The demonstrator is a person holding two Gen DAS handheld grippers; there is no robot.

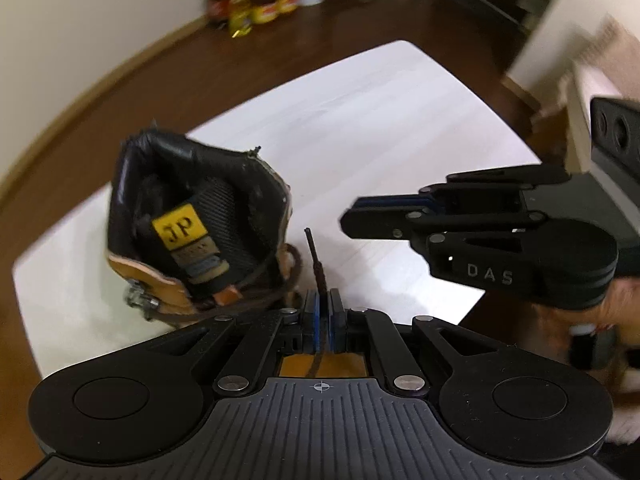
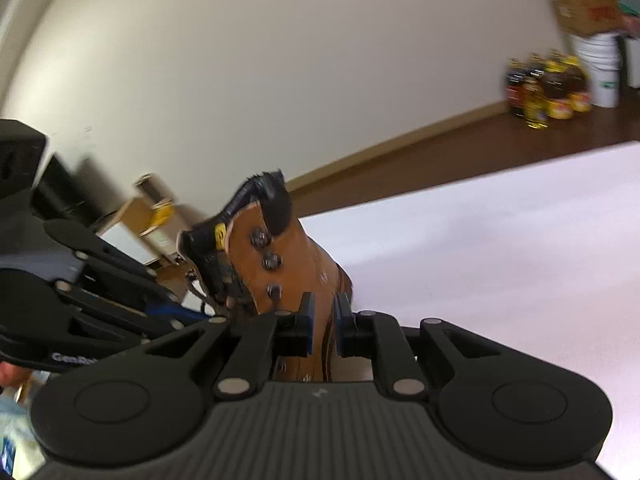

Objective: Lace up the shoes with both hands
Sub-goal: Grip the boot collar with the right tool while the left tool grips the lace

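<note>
Left wrist view: tan leather boot with a black padded collar and yellow tongue label (image 1: 200, 224) stands on the white rectangular tabletop (image 1: 360, 120), close to the table's near-left part, collar mouth facing the camera. Left gripper (image 1: 322, 312) sits just right of the boot's lace area, blue pads pinched narrow on the dark brown shoelace (image 1: 316, 264); the lace end sticks up stiff past the fingertips, aglet on top. Right gripper (image 1: 352, 216) comes in from the right of the boot, apart from it, nothing between its fingers; seen side-on, so its gap is hard to read here. Tabletop beyond and right of the boot is bare out to the far edge and rounded corner; dark wood floor (image 1: 280, 52) past that.

Right wrist view: boot (image 2: 280, 248) straight ahead, metal lace hooks on its side facing the camera. Right gripper (image 2: 323, 320) jaws slightly apart, empty, the boot's lower side showing through the gap. Left gripper body (image 2: 100, 300) just left of the boot. Table right of the boot is bare to its far edge.
</note>
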